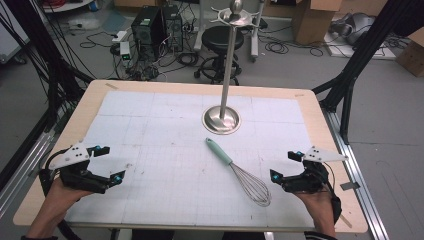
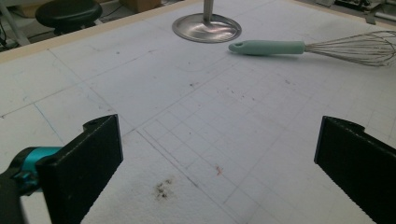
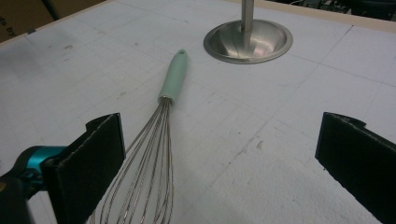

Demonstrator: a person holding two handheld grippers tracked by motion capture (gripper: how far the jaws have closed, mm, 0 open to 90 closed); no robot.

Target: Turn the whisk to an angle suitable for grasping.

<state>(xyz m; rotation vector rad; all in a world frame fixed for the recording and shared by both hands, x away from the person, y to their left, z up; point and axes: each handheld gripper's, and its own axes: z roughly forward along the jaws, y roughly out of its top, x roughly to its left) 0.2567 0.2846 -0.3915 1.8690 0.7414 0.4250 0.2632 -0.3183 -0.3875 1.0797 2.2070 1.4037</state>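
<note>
On the table (image 1: 320, 120), a whisk (image 1: 240, 172) is lying flat on the gridded white mat (image 1: 150, 130), its mint handle pointing toward the steel stand (image 1: 221, 119) and its wire head pointing toward the person's side. The handle tip is lying near the stand's round base but apart from it. The right gripper (image 1: 285, 167) is hovering just beside the wire head, its fingers (image 3: 98, 154) spread wide and holding nothing; in the right gripper view the wires are passing close by the nearer finger. The left gripper (image 1: 111, 164) is resting well apart, near the table's left edge, its fingers (image 2: 93, 154) likewise spread wide and empty, looking across the mat at the whisk and stand.

The step in hand appears to be the pickup of the whisk, most likely by the right gripper, perhaps for hanging on the hooks at the top of the stand (image 1: 235, 15). To do it well, the gripper should be reaching past the springy wires and closing on the rigid handle, with the fingers straddling it crosswise and lowered almost to the mat before closing. A grasp on the wires would be flexing and letting the tool swing. Gripping near the handle's middle should be leaving the end hole (image 3: 181, 54) free for a hook.
</note>
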